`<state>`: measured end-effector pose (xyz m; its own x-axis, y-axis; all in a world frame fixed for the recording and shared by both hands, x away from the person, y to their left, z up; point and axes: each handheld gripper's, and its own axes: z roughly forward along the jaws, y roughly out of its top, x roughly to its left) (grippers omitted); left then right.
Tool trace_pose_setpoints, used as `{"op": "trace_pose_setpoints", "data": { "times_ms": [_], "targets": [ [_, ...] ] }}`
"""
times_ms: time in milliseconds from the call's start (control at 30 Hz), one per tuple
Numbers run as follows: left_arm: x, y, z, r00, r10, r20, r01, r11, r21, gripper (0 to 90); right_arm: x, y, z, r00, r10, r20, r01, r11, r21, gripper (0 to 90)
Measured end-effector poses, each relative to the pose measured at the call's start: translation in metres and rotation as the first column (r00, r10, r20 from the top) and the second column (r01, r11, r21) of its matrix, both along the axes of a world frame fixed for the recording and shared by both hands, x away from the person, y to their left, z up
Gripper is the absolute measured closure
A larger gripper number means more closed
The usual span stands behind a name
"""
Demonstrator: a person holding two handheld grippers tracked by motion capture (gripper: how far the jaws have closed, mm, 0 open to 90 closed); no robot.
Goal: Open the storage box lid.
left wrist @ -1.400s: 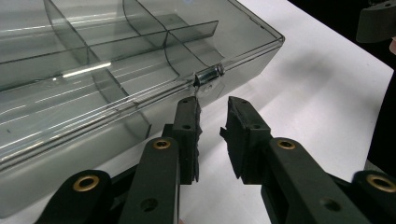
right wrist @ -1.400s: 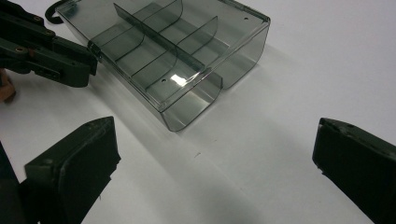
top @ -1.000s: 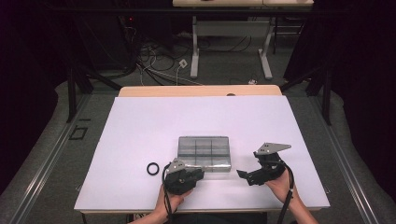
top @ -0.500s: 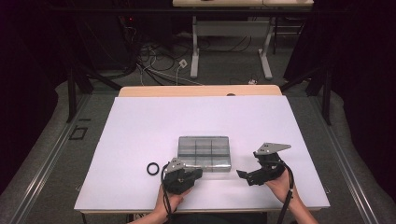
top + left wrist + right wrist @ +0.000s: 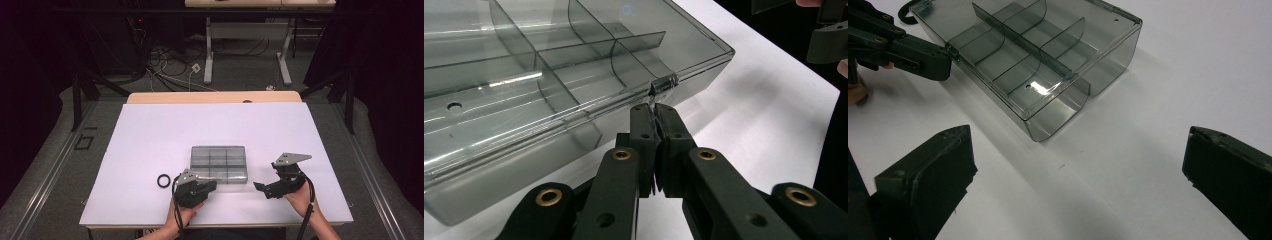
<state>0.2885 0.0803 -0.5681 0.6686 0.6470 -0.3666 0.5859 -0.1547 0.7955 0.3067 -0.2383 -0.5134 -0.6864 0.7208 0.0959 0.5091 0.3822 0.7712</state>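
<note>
Left gripper [image 5: 656,117] jaws clench box [image 5: 574,60] latch [image 5: 663,84]; right gripper [image 5: 1073,165] gapes beside.

On counter: one clear compartment box [image 5: 219,164], lid shut, near the front edge; six compartments counted through lid. One black ring [image 5: 163,180], left of box. Two tongs: left tongs [image 5: 212,184], right tongs [image 5: 260,186].

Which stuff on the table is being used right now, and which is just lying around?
In use:
- clear divided box
- its small front latch, pinched by the left gripper
- right gripper, fingers open, beside the box

Just lying about:
- black ring on the white table
- cables on the floor
</note>
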Motion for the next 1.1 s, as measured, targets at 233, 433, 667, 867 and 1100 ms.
{"op": "trace_pose_setpoints", "data": {
  "times_ms": [233, 433, 667, 867, 1100],
  "targets": [
    [0.0, 0.0, 0.0, 1.0, -0.002, -0.005, 0.002, 1.0, 0.0, 87.6, 0.0, 0.0, 0.001, 1.0, 0.005, -0.002, -0.005, 1.0, -0.006, 0.0],
    [0.001, -0.003, 0.001, 0.9998, -0.021, -0.001, 0.021, 0.9997, 0.012, 80.5, 0.0, 0.0, 0.001, 1.0, 0.007, 0.0, -0.007, 1.0, -0.003, 0.0],
    [0.001, -0.001, 0.006, 0.9994, -0.015, -0.03, 0.016, 0.9998, 0.015, 79.3, 0.0, 0.0, 0.001, 1.0, 0.004, -0.003, -0.004, 1.0, -0.001, 0.0],
    [0.001, -0.007, 0.006, 0.9988, -0.007, -0.048, 0.008, 0.9996, 0.029, 78.3, 0.0, 0.0, 0.002, 1.0, 0.006, 0.005, -0.006, 1.0, -0.007, 0.0],
    [0.002, -0.012, 0.002, 0.9985, -0.008, -0.054, 0.01, 0.9997, 0.022, 77.5, 0.0, -0.001, 0.002, 0.9999, 0.006, -0.011, -0.006, 1.0, -0.02, 0.0]
  ]
}}
